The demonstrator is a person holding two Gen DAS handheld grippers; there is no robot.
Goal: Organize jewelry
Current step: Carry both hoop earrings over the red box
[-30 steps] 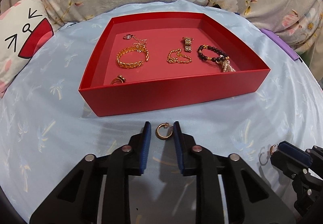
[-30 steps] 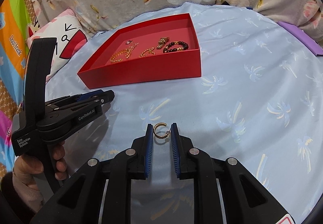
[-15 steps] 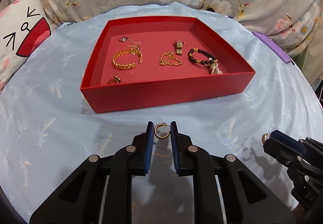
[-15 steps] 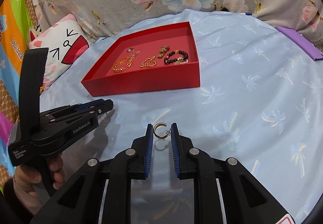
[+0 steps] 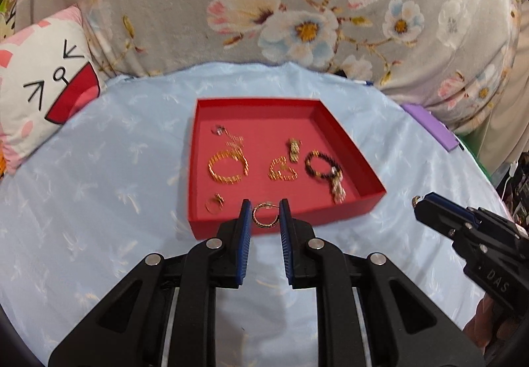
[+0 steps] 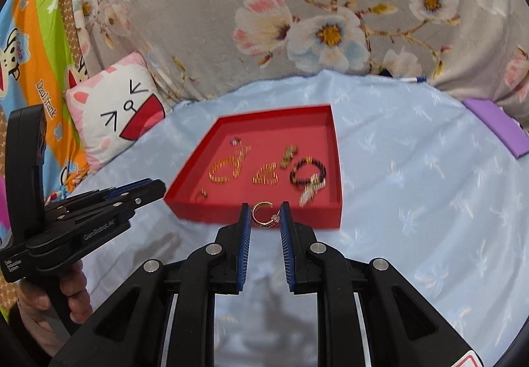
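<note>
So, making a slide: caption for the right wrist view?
Right tool carries a gold hoop earring toward the red tray of jewelry.

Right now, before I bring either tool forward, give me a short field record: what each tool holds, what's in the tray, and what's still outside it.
left tool: shut on a gold hoop earring, held up near the tray's front wall
right tool: shut on a second gold hoop earring, also raised near the front wall
red tray: on the blue cloth
tray contents: gold chain bracelet, thin gold chain, dark bead bracelet, small gold ring, pendant chain, gold clasp piece
outside tray: only the two held earrings
</note>
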